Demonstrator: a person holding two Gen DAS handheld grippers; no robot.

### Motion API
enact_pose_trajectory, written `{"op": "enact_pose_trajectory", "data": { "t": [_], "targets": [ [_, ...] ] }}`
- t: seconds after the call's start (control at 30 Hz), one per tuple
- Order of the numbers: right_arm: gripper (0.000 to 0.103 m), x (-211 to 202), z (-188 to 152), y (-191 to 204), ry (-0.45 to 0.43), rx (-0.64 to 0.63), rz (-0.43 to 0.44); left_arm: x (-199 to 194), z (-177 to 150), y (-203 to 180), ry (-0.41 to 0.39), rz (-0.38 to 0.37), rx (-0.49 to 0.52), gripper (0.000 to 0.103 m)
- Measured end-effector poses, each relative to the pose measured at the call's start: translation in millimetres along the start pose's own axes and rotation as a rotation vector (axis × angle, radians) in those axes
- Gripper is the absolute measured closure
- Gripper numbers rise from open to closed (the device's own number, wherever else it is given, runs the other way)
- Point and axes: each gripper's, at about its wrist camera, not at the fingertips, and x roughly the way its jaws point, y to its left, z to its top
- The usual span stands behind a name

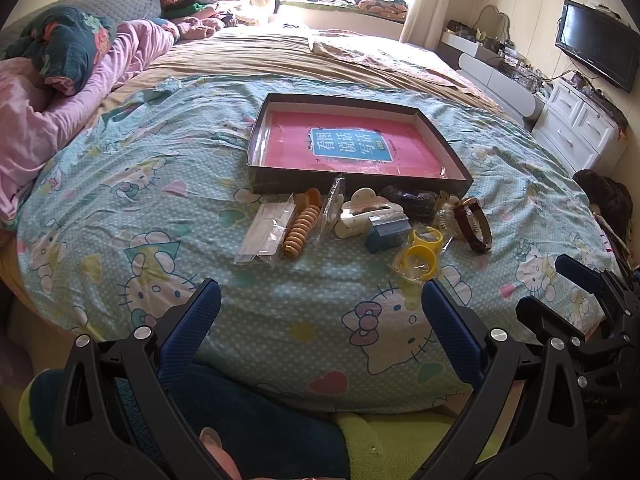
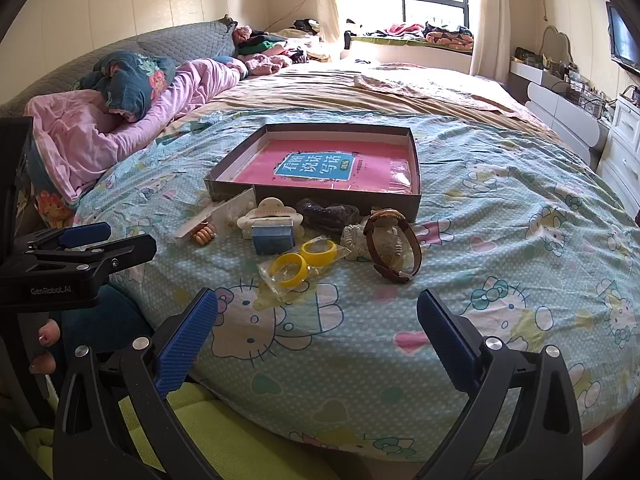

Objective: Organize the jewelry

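Observation:
A shallow dark box (image 1: 256, 152) (image 2: 416, 168) with a pink book lying in it sits on the bed. Jewelry lies in front of it: two yellow bangles in plastic (image 1: 420, 256) (image 2: 304, 260), a brown watch (image 1: 474, 224) (image 2: 394, 246), an orange bead bracelet (image 1: 302, 230) (image 2: 202, 235), a small blue box (image 1: 387, 232) (image 2: 273, 236), a white hair clip (image 1: 368, 206) (image 2: 272, 206) and a dark hair tie (image 1: 412, 200) (image 2: 328, 210). My left gripper (image 1: 320, 304) and right gripper (image 2: 318, 312) are both open and empty, held near the bed's front edge, short of the pile.
The bed has a Hello Kitty cover (image 1: 160, 200) (image 2: 520, 260). Pink and floral bedding (image 1: 60, 80) is heaped at the left. White drawers (image 1: 576, 128) and a TV (image 1: 596, 44) stand at the right. The right gripper shows at the right edge of the left wrist view (image 1: 588, 280).

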Motion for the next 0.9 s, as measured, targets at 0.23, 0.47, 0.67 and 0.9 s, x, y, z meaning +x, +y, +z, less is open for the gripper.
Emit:
{"op": "enact_pose_trajectory", "data": {
  "t": [0.23,0.47,0.67,0.9],
  "targets": [
    [0.004,-0.2,-0.5,-0.1,0.001,0.001,0.001,-1.0,0.2,0.5,0.0,0.001,0.0,0.009],
    [0.004,1.2,-1.1,0.2,0.005,0.001,0.003,-0.6,0.3,1.0,-0.001,0.002,0.0,0.009],
    [0.004,5.2,-1.5,-0.2,0.011,-0.002,0.011,-0.3,0.3,1.6,-0.001,0.004,0.0,0.009],
    [0.004,11.0,-1.2,0.3,0.011,-0.028,0.011,11.5,1.1,6.8,0.017,0.014,-0.009,0.009]
  ]
}}
